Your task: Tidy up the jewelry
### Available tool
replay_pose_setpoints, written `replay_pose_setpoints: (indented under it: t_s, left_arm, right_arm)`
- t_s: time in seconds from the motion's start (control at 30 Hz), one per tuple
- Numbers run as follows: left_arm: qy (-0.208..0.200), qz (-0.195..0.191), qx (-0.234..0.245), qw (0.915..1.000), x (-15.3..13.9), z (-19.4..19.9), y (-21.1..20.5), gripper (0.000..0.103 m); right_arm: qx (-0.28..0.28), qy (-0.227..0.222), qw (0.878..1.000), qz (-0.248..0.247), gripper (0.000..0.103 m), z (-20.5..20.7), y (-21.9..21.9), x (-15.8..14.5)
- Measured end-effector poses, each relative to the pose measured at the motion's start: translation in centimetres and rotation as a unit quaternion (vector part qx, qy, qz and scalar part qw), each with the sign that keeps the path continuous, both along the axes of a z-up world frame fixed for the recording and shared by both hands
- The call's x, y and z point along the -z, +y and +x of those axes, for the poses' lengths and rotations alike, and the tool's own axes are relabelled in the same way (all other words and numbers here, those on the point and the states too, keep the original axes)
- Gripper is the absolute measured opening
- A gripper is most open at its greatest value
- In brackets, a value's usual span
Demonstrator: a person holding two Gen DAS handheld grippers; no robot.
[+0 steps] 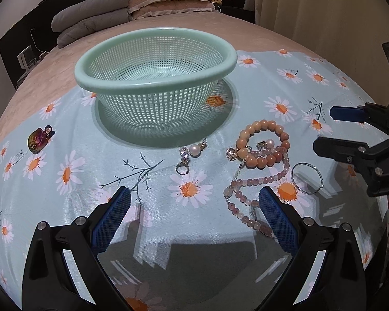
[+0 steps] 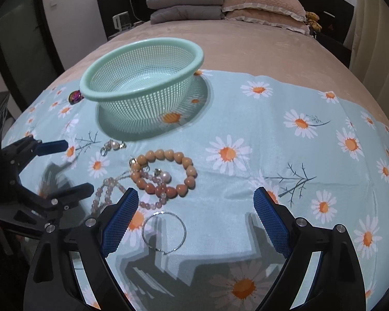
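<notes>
1. Progress: the green basket looks empty through its mesh in both wrist views. Judged from that, nothing is sorted yet; the whole job is left.
2. Loose on the daisy cloth: peach bead bracelet, pink bead necklace tangled partly under and through it, thin wire hoop, a pearl earring and small ring just in front of the basket, and an iridescent charm well apart on the far left.
3. A second pearl piece sits inside the peach loop, touching the strands.
4. Left gripper: spread wide, nothing between the pads, hovering near the cloth. The small ring lies just ahead of it; the necklace's lower loop runs beside the right-hand finger.
5. Right gripper: likewise spread and holding nothing. The wire hoop lies between its fingers, nearer the left-hand one; the peach bead bracelet is just beyond the tips.
6. Basket stands behind all pieces, near the pearl earring.
</notes>
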State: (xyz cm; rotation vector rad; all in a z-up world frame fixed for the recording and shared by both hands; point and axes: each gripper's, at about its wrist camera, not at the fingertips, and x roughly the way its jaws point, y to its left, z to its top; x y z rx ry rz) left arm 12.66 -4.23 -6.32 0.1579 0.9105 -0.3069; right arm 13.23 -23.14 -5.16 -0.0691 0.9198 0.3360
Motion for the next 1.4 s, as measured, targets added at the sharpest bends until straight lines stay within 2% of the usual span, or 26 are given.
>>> replay_pose_setpoints:
  t_s: [0.23, 0.33, 0.37, 0.4, 0.43, 0.53, 0.6, 0.63, 0.67, 0.73, 0.87, 1.0, 1.4]
  left_arm:
    - [0.013, 0.007, 0.007, 0.9999, 1.4, 0.5, -1.3, 0.094]
    - [0.028, 0.012, 0.008, 0.9995, 2.4, 1.2, -1.7, 0.083]
    - [0.023, 0.019, 0.006, 0.9995, 2.5, 1.2, -1.8, 0.079]
    - [0.016, 0.020, 0.008, 0.9996, 2.5, 1.1, -1.9, 0.074]
    - [0.013, 0.021, 0.013, 0.9996, 2.5, 1.0, -2.0, 0.069]
    - [0.008, 0.021, 0.033, 0.9992, 2.4, 0.7, -2.6, 0.044]
    - [0.010, 0.018, 0.047, 0.9987, 2.4, 0.5, -3.3, 0.017]
    - [0.012, 0.017, 0.055, 0.9983, 2.4, 0.4, -3.7, 0.012]
    - [0.012, 0.021, 0.059, 0.9980, 2.4, 0.4, -4.0, 0.008]
    - [0.008, 0.031, 0.062, 0.9976, 2.5, 0.3, -4.4, 0.008]
    - [0.024, 0.000, 0.052, 0.9984, 2.2, 0.6, -3.4, 0.008]
    - [0.025, -0.013, 0.044, 0.9986, 1.4, 0.4, -2.7, 0.008]
    - [-0.036, -0.040, 0.032, 0.9980, -4.3, -0.4, -1.0, 0.008]
  right_arm:
    - [-0.005, 0.022, 1.000, -0.017, 0.085, -1.2, 0.4, 2.4]
    - [-0.004, 0.034, 0.999, -0.031, 0.073, -1.2, 0.7, 3.6]
    - [-0.003, 0.033, 0.999, -0.028, 0.074, -1.3, 0.7, 3.8]
    - [-0.001, 0.029, 0.999, -0.025, 0.070, -1.5, 0.7, 3.8]
    - [-0.002, 0.029, 0.999, -0.022, 0.060, -1.6, 0.7, 3.9]
    - [-0.014, 0.029, 0.999, -0.019, 0.039, -1.9, 1.2, 3.8]
    - [-0.028, 0.029, 0.999, -0.017, 0.019, -2.1, 1.7, 3.8]
    - [-0.037, 0.026, 0.999, -0.019, 0.011, -2.3, 2.1, 3.8]
    - [-0.043, 0.025, 0.998, -0.022, 0.008, -2.5, 2.4, 3.7]
    - [-0.048, 0.027, 0.998, -0.023, 0.004, -2.6, 2.6, 3.6]
    - [-0.049, 0.038, 0.998, -0.012, 0.003, -2.5, 2.1, 3.0]
    - [-0.044, 0.031, 0.998, -0.009, 0.003, -2.6, 1.4, 2.3]
    - [-0.041, 0.001, 0.999, 0.017, 0.002, -3.0, -0.5, -1.7]
